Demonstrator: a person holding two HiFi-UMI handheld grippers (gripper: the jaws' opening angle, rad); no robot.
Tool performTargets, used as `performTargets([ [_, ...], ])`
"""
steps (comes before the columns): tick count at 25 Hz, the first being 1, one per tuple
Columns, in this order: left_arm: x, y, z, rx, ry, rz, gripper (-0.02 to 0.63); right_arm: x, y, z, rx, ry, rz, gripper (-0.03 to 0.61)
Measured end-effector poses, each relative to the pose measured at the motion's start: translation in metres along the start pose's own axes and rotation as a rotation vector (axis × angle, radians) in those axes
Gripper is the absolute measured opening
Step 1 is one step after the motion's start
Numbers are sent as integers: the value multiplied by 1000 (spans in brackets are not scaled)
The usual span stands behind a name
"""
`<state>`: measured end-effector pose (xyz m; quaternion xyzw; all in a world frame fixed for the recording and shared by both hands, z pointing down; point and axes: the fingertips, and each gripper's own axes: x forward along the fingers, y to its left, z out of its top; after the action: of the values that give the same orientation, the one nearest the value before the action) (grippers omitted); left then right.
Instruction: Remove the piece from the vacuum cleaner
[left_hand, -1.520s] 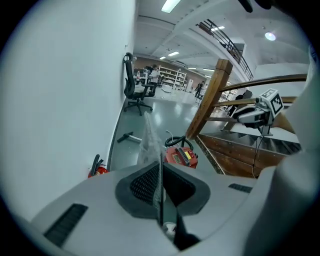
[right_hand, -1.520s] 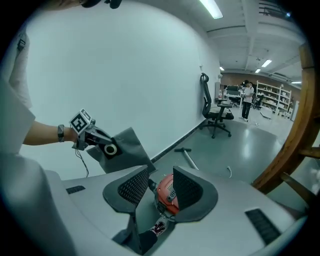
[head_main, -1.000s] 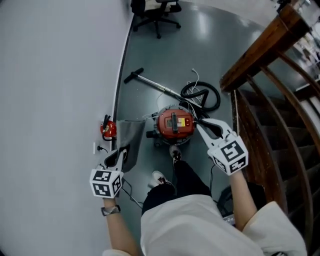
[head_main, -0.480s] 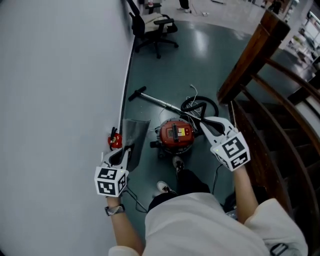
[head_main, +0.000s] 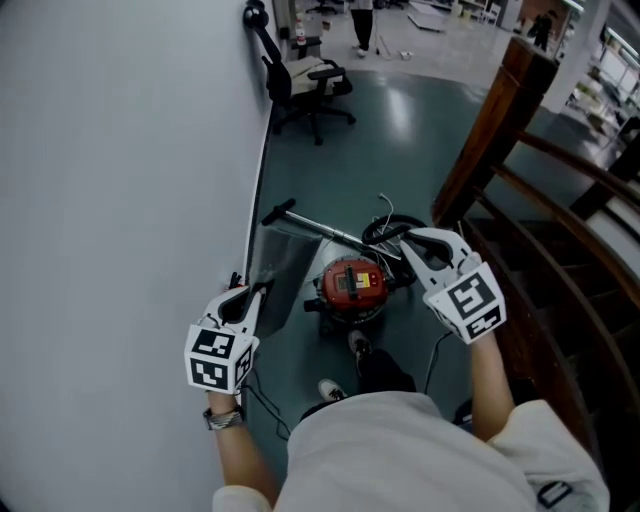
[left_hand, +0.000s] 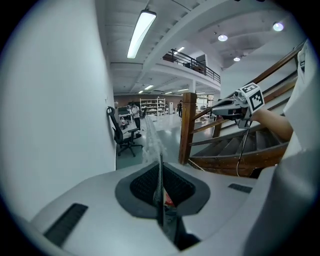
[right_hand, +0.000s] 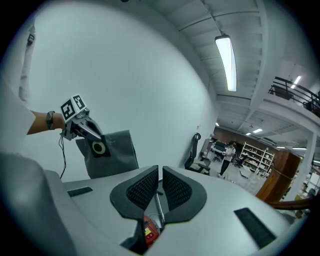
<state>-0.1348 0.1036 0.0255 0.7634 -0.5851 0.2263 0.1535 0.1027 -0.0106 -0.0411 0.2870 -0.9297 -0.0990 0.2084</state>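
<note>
Two broad surfaces dominate: a smooth white wall (head_main: 120, 150) and a glossy grey-green floor (head_main: 400, 130). On the floor stands the round red vacuum cleaner with a black base (head_main: 352, 285). Left of it, clear of the floor, hangs the flat soft grey dust bag (head_main: 275, 275) with a ringed round hole (right_hand: 98, 147). Its thin edge is clamped in the left gripper (head_main: 255, 293). The right gripper (head_main: 405, 238) is empty, its jaws having just closed to a slit. The vacuum's label is unreadable.

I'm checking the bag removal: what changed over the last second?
Both grippers rose as the person straightened up: the left gripper lifted the grey dust bag, held throughout; the right gripper has just been closing, with nothing in it. The red vacuum cleaner stayed on the floor.
</note>
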Motion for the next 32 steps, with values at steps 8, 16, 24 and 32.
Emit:
performTargets([
  [8,-31,-8,44,102,-67,20,25,-25,4,25,-49,-34,-12,48],
  [16,-56,-15,71,169,-121,63,25,-34,22,56,-95,-99,9,47],
  [24,-81,-9,77,152,-206,100,25,-34,32,71,-115,-147,-22,32],
  [32,-84,-3,71,131,-209,101,25,-22,37,70,-112,-138,-14,29],
])
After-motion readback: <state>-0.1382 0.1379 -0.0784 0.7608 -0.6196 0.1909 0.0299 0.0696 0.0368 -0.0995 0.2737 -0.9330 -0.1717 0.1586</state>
